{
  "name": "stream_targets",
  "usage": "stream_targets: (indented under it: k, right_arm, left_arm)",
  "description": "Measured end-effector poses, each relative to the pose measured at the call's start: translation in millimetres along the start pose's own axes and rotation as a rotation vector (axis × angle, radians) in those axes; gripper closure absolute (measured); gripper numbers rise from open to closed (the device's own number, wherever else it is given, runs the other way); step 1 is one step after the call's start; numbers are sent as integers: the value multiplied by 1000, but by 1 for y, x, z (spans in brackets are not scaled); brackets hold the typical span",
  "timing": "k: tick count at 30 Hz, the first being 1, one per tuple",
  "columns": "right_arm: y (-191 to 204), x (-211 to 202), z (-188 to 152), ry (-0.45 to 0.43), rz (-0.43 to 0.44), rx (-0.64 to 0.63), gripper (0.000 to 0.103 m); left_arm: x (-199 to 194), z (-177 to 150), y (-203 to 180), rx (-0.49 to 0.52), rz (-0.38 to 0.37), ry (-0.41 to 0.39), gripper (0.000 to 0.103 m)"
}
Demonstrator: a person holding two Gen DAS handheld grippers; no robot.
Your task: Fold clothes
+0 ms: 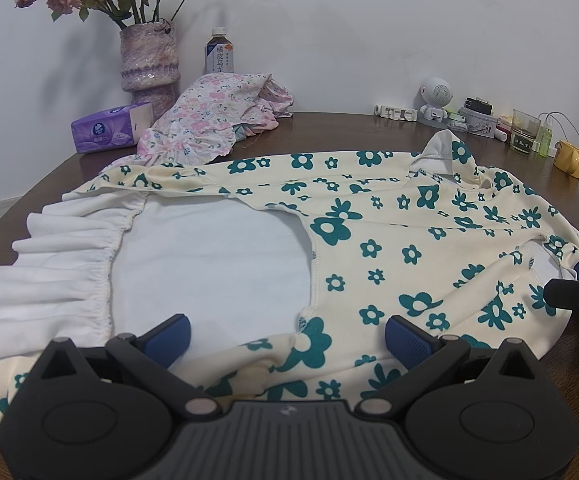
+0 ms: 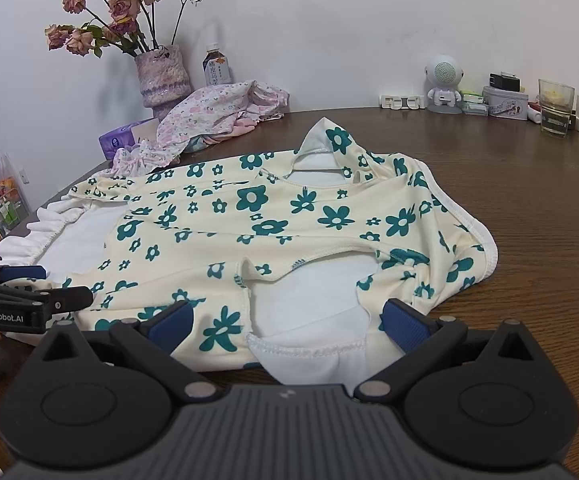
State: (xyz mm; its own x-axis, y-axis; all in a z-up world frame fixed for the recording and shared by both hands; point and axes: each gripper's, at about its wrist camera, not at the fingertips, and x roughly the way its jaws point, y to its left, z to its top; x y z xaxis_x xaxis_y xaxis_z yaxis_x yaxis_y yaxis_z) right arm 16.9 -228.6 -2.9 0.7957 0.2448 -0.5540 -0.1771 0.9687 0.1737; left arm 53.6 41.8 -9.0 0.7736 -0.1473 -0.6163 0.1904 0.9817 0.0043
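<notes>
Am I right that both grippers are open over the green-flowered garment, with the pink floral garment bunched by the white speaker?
Not quite. The pink floral garment is bunched by the vase, not the white speaker, as the left wrist view shows. The left gripper and right gripper are open over the green-flowered garment.

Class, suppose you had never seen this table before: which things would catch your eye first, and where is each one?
First comes the cream garment with teal flowers, spread across the middle of the brown table, its white inside showing at the openings. At the bottom of each view an open gripper frames its near edge: the left gripper and the right gripper. At the back left stand a purple vase of dried roses and a crumpled pink floral garment.
</notes>
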Motion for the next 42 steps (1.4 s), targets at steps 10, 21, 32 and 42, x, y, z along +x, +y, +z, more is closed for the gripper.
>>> stream_targets:
  k: [10, 21, 32, 42]
  right_arm:
    - [-1, 0, 0, 0, 1, -1, 1]
    - [-2, 0, 1, -2, 6, 5, 1]
    - [-3, -1, 1, -6, 13, 15, 1]
    - [-3, -1, 2, -6, 13, 15, 1]
  left_arm:
    - [0, 0, 0, 0, 0, 0, 0]
    - [0, 0, 0, 0, 0, 0, 0]
    - [0, 0, 0, 0, 0, 0, 0]
    - [0, 0, 0, 1, 0, 0, 0]
